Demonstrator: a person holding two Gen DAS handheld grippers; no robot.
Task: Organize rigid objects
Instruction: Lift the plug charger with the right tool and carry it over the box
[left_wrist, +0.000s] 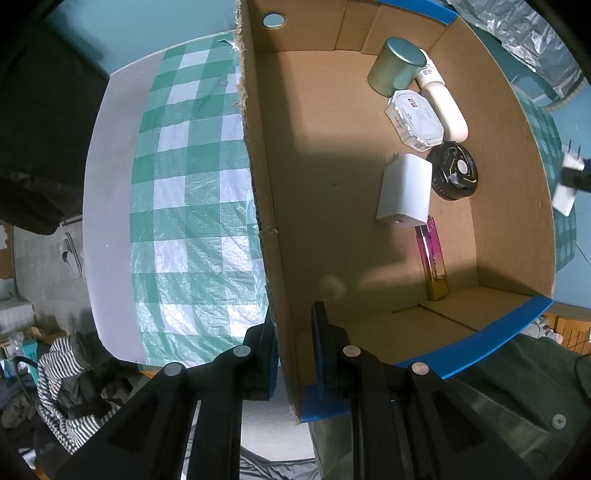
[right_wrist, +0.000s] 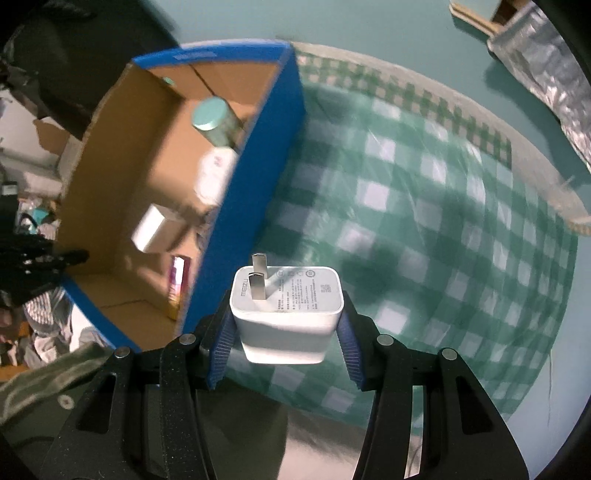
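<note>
A white plug charger (right_wrist: 286, 314) is clamped in the right gripper (right_wrist: 284, 325), above the checked bench (right_wrist: 424, 221). The cardboard box (left_wrist: 266, 206) wall is pinched by the nearly closed left gripper (left_wrist: 293, 343). At two o'clock inside, a green tin (left_wrist: 397, 64) stands.

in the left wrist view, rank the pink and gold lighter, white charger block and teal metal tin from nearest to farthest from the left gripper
1. Pink and gold lighter, lying by the box's right wall.
2. White charger block, mid-floor, just beyond it.
3. Teal metal tin, far corner.
</note>
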